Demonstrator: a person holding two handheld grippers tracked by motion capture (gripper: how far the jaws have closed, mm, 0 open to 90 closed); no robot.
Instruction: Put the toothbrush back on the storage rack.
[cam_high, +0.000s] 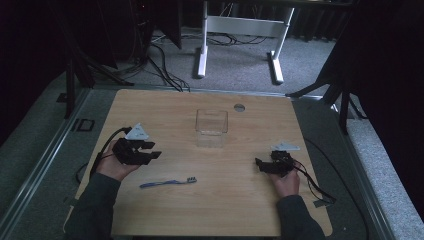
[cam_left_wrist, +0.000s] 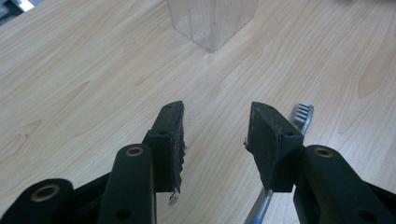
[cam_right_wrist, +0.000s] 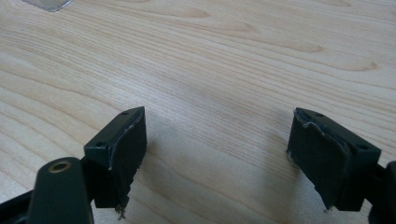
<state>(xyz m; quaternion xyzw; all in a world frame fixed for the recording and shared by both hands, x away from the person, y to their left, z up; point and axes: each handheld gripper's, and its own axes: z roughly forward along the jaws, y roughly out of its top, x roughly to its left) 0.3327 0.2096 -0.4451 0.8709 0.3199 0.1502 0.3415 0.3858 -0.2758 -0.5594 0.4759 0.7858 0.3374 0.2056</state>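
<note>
high view puts the toothbrush (cam_high: 168, 183) flat on the bench (cam_high: 240, 210), just in front of my left tongs (cam_high: 150, 150) and a little toward my own edge, with its long axis running nearly across the bench: blue handle to the left, bristle head to the right. my left tongs are clearly the nearer pair; my right tongs (cam_high: 259, 164) sit well apart from it, off on the other side.

left gripper view shows the same thing from close in: the toothbrush (cam_left_wrist: 302, 116) runs under my right-hand jaw, its head poking out beyond the tip and a bit of handle showing below. both jaws stand apart with nothing between them, so these tongs (cam_left_wrist: 215, 123) are open and empty. i judge a small sideways shift is needed to bring the handle into the gap.

right gripper view has my right tongs (cam_right_wrist: 217, 135) spread wide over bare wood, holding nothing.

the clear container (cam_high: 212, 128) stands upright beyond the toothbrush, near the middle of the bench, and looks empty.
</note>
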